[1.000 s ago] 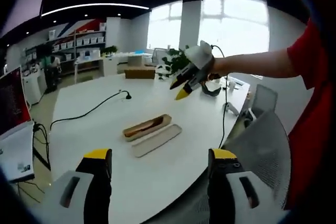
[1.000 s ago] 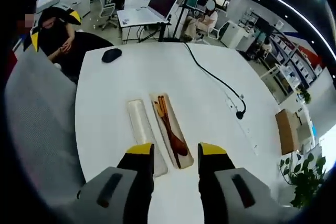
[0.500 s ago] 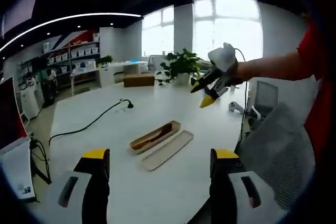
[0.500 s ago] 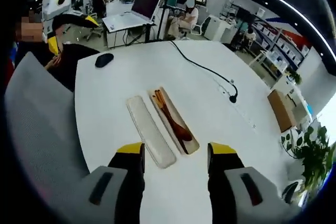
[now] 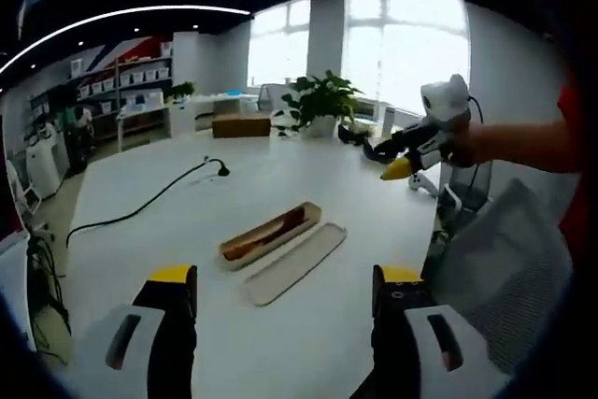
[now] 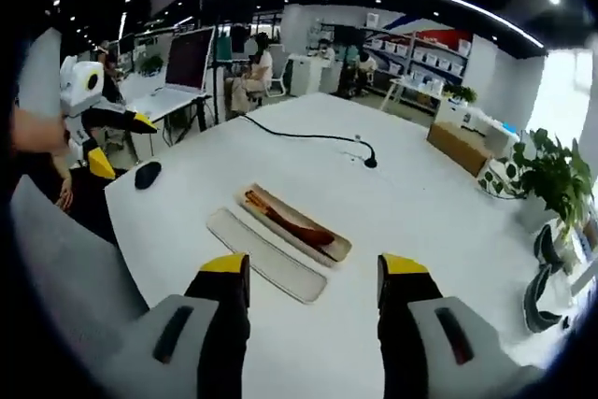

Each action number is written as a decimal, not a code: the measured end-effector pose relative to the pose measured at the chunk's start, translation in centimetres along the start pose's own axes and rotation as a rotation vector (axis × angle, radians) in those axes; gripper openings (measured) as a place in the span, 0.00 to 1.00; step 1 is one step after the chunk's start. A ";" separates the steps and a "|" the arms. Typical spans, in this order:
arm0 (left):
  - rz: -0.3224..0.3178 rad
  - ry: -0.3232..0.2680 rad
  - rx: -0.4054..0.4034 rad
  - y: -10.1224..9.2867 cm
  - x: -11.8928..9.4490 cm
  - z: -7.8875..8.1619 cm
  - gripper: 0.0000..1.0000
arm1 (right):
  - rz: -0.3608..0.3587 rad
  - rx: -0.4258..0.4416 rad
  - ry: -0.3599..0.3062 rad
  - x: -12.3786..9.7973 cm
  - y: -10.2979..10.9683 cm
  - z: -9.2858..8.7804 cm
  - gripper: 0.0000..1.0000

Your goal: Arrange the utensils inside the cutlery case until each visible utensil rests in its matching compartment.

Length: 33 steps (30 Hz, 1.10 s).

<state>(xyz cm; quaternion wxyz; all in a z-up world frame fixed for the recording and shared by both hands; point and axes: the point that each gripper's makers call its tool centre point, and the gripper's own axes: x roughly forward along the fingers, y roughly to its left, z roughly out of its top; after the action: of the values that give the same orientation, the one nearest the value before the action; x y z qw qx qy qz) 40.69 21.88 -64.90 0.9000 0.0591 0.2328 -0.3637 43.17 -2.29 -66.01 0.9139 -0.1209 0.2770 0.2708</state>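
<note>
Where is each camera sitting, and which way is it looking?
Left gripper view: rides the left gripper, open, facing across the white table toward the windows; the person's forearm holds the right gripper over the far edge.
Right gripper view: rides the right gripper, open, facing the table and the office behind; the left gripper shows at left.
Both share the cutlery case, its lid beside it, and the black cable.

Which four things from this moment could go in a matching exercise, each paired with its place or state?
Things:
1. cutlery case
2. lid
3. black cable
4. computer mouse

Places or states:
A. lies flat beside the case, nothing in it
B. runs across the white table to a small round end
C. near the table edge, by a seated person
D. open, wooden utensils inside

Pairs: 1-D, 2-A, 3-B, 4-C
</note>
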 end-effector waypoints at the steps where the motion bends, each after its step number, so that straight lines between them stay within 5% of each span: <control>1: 0.018 0.001 -0.036 0.0 0.3 -0.2 0.77 | -0.002 -0.023 -0.014 -0.1 0.0 0.0 0.68; 9: 0.017 0.030 -0.014 -0.2 2.5 -2.3 0.86 | -0.006 -0.124 -0.045 -0.4 -0.5 0.5 0.70; 14: 0.012 0.078 -0.018 0.1 3.8 -4.2 0.88 | 0.028 -0.134 -0.080 0.6 -0.3 -1.0 0.74; 20: 0.013 0.128 0.020 0.4 5.1 -5.8 0.88 | 0.087 -0.239 0.029 3.2 -0.4 -4.1 0.74; 28: 0.034 0.187 0.035 2.6 8.1 -7.4 0.81 | 0.125 -0.285 0.091 6.7 -0.5 -5.4 0.63; 33: 0.022 0.225 0.020 3.4 10.4 -8.6 0.81 | 0.130 -0.215 0.122 9.3 -1.1 -6.2 0.69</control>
<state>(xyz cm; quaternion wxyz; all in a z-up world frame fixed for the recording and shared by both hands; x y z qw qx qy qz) 46.30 20.16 -77.55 0.8714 0.1110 0.3282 -0.3473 47.57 -1.48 -76.36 0.8576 -0.2163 0.3089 0.3498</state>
